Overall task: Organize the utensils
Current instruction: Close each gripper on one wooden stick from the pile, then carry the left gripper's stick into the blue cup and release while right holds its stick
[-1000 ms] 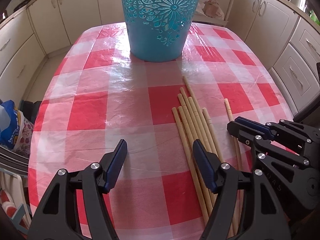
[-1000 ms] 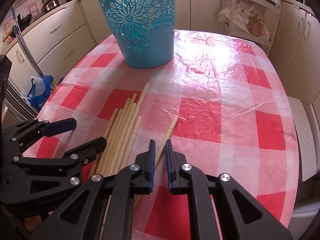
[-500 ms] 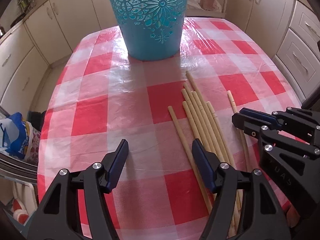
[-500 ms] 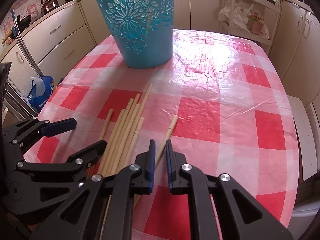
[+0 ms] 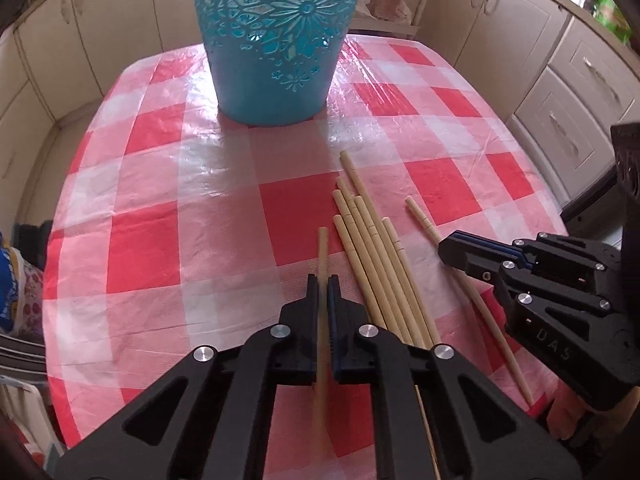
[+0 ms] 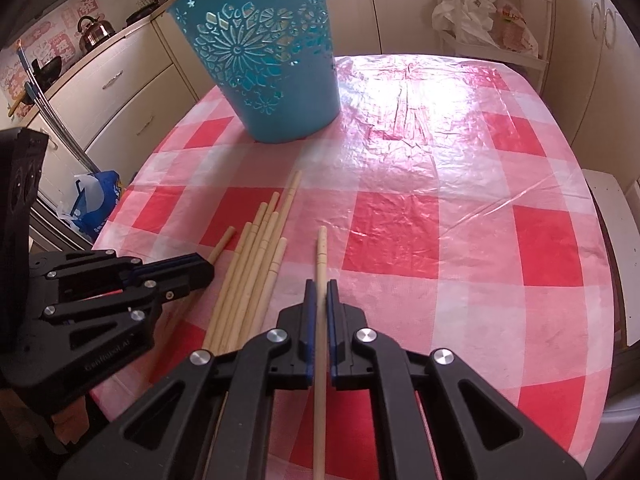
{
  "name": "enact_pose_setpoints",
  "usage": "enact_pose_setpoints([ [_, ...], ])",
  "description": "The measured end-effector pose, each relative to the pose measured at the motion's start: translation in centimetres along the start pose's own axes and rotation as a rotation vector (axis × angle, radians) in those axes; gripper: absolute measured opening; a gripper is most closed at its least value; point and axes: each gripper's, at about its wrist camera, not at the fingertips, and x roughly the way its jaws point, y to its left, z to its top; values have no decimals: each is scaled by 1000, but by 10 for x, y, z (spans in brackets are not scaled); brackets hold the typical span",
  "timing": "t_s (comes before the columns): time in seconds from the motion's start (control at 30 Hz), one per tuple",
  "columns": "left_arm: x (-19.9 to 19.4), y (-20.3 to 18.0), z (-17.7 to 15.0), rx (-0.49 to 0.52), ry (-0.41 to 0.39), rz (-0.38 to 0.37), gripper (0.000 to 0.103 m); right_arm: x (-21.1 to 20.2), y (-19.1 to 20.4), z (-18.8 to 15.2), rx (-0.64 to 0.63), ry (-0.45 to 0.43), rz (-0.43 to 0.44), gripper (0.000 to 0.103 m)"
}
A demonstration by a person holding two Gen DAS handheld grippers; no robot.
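At lower centre of each wrist view, the left tongs and right tongs each pinched one pale wooden chopstick. Loose chopsticks lay between them on the red-checked counter. Only the right view showed a steel kettle, upper left.

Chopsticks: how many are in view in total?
8: left claw holds one, right claw holds one, a bundle of six lies on the table between them. None seems hidden.
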Motion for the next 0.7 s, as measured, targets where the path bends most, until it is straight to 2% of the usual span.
enact_pose_setpoints([
  [0.07,1,2,1,1,14,-16,5,1,2,0,-12,10,-7,6],
  [0.17,1,0,2,24,24,9,5,2,6,1,-33,16,-29,6],
  [0.33,5,-15,3,119,31,89,6,4,14,0,-89,15,-65,7],
  [0.43,5,-16,3,126,19,97,5,4,16,-1,-108,10,-80,6],
  [0.53,3,-13,2,120,9,114,5,-3,12,1,-71,-28,-69,6],
  [0.63,-12,-4,5,64,-45,101,5,-13,0,4,7,-72,-18,6],
  [0.7,-34,0,13,29,-134,83,5,-15,-10,6,70,-83,29,6],
])
